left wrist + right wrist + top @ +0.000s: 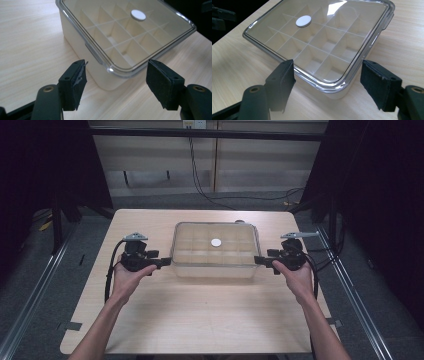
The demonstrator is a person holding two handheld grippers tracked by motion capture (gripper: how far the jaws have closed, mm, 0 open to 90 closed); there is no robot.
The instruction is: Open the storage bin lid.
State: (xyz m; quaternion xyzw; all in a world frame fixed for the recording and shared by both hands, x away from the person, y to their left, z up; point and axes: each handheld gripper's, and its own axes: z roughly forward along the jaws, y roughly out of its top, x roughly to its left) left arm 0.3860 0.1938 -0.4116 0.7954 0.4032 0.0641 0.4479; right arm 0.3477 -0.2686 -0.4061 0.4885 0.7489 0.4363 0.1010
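High view puts the left gripper (161, 263) and the right gripper (262, 261) at opposite short ends of the compartment box (215, 267), each with its jaws spread wide and nothing between the pads. In the left gripper view and the right gripper view a near corner of the box sits just beyond the open jaws, apart from them. The clear lid (130, 27) lies flat and seated on the box (a white disc (303, 21) marks its middle), and the box stands mid-table (200, 320). Judging by this, nothing is gripped: the lid is still on, and taking hold or lifting remains to be done.
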